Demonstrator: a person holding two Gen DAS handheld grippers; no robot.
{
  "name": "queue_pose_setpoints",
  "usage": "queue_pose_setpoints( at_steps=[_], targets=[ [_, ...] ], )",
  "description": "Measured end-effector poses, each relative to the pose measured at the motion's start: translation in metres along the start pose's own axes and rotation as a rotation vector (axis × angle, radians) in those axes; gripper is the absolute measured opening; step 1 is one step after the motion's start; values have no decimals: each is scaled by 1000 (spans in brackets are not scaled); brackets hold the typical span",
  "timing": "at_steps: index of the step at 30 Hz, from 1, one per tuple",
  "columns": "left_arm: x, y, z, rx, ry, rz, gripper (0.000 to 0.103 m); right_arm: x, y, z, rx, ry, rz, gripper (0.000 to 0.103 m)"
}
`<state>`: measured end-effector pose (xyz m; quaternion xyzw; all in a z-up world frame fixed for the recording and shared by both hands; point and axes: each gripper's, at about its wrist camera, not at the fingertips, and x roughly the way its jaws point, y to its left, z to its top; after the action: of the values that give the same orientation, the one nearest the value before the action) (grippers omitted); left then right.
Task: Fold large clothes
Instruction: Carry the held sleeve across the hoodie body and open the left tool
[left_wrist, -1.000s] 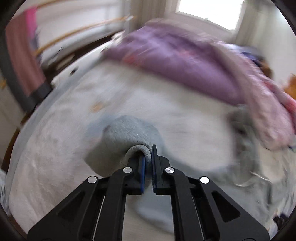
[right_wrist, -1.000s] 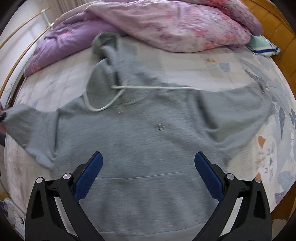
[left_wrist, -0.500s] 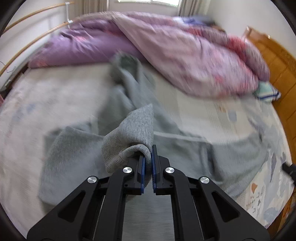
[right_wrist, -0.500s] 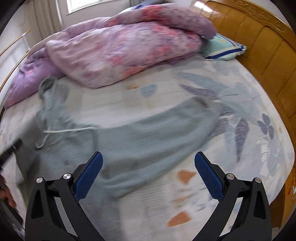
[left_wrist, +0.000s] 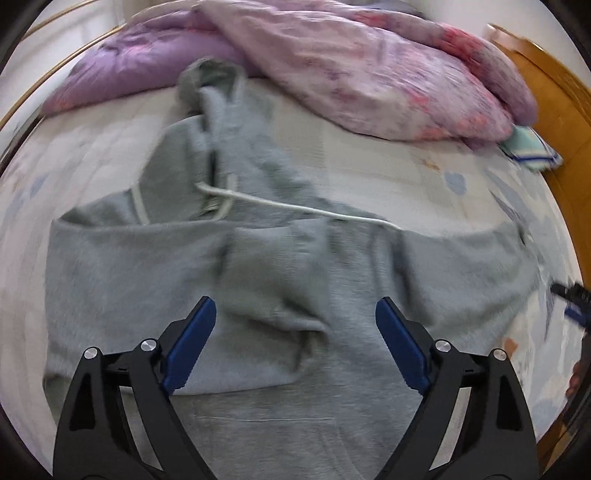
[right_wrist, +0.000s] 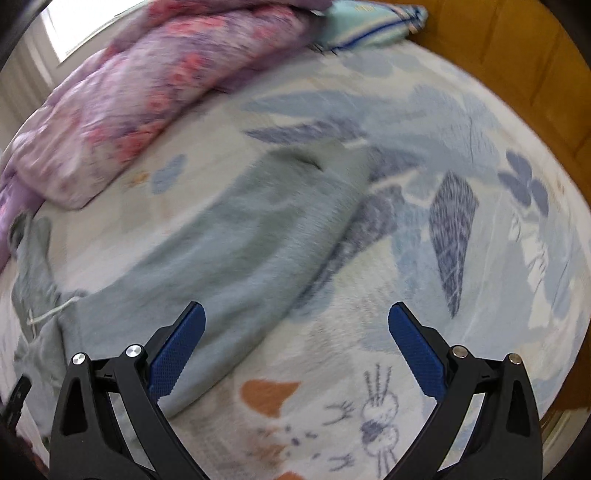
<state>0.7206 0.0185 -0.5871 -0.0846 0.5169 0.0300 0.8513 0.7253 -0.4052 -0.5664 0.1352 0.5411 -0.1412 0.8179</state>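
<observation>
Now that the left gripper (left_wrist: 295, 339) is gaping wide, having dropped its sleeve (left_wrist: 266, 280) across the chest | grey hoodie (left_wrist: 332, 266) is lying flat on the bed (right_wrist: 424, 122), one sleeve folded | right gripper (right_wrist: 295, 343) is hovering wide near the far-right sleeve (right_wrist: 266, 229), probably next.

You're looking at grey hoodie (left_wrist: 295, 288), white drawstring (left_wrist: 295, 208); bedsheet (right_wrist: 424, 155) showing pale blue leaf print; quilt (left_wrist: 369, 70) showing pink-lilac florals; blue finger pads (right_wrist: 177, 349) gleaming.
</observation>
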Motion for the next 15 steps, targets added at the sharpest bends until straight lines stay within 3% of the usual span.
queue_pose_setpoints(
  at_steps=[2, 8, 15],
  targets=[
    [1, 18, 3, -60, -6, 10, 89, 14, -11, 3, 38, 18, 13, 95],
    [10, 64, 12, -114, -13, 127, 89, 47, -33, 24, 144, 0, 94, 95],
    [2, 119, 0, -192, 1, 168, 89, 95, -46, 53, 207, -3, 114, 95]
  ],
)
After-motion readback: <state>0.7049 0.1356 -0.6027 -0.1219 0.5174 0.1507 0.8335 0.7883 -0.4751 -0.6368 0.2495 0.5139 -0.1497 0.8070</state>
